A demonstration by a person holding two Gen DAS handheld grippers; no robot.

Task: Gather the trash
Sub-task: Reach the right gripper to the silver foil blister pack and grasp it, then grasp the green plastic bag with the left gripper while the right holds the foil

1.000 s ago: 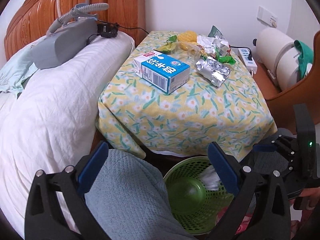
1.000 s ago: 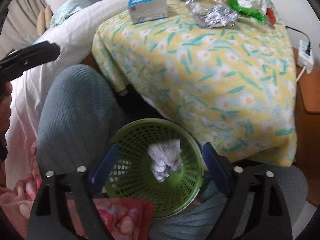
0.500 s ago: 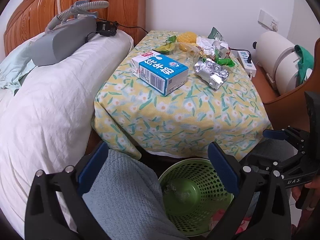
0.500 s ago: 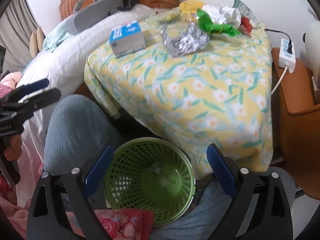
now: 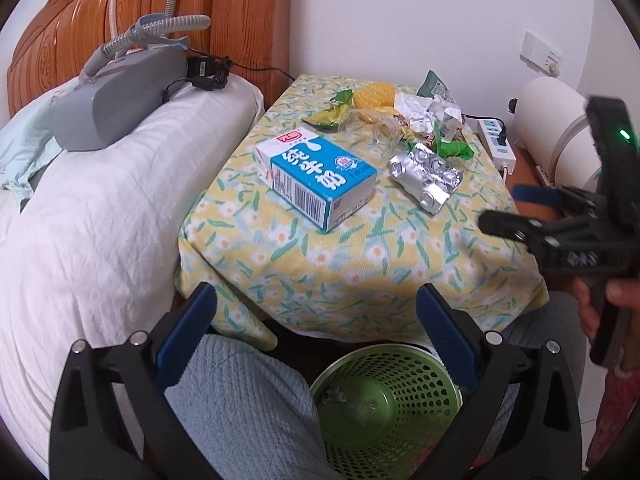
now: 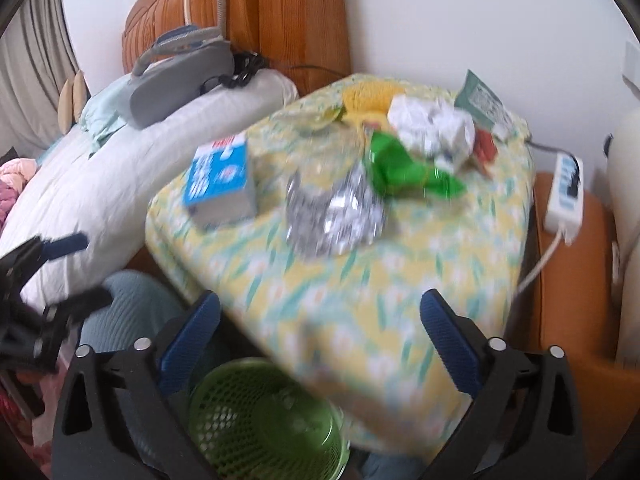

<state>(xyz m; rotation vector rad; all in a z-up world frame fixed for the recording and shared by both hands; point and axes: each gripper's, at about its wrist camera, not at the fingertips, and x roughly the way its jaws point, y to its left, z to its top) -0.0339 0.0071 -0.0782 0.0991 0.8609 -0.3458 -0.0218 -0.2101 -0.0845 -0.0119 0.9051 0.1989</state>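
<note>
A blue and white milk carton (image 5: 316, 178) lies on the yellow flowered tablecloth (image 5: 360, 256), with a crushed foil blister pack (image 5: 426, 178) to its right. Behind them lie green wrappers (image 5: 452, 146), crumpled white paper (image 5: 420, 110) and yellow netting (image 5: 374, 96). A green mesh basket (image 5: 384, 404) stands on the floor below the table's front edge. My left gripper (image 5: 316, 332) is open and empty above the basket. My right gripper (image 6: 320, 328) is open and empty at the table's front edge; it shows at the right of the left wrist view (image 5: 520, 208). The carton (image 6: 220, 178), foil (image 6: 334, 210) and basket (image 6: 264, 420) show blurred in the right wrist view.
A bed with a white pillow (image 5: 92, 208) and a grey machine with a hose (image 5: 120, 100) lies left of the table. A power strip (image 5: 496, 142) and a white cylinder (image 5: 556, 120) sit on the orange stand at the right. A knee in blue-grey fabric (image 5: 244, 408) is beside the basket.
Both grippers have risen from over the basket toward the table. The white paper ball seen in the basket a second ago has sunk to the bottom. The right gripper has swung up and forward.
</note>
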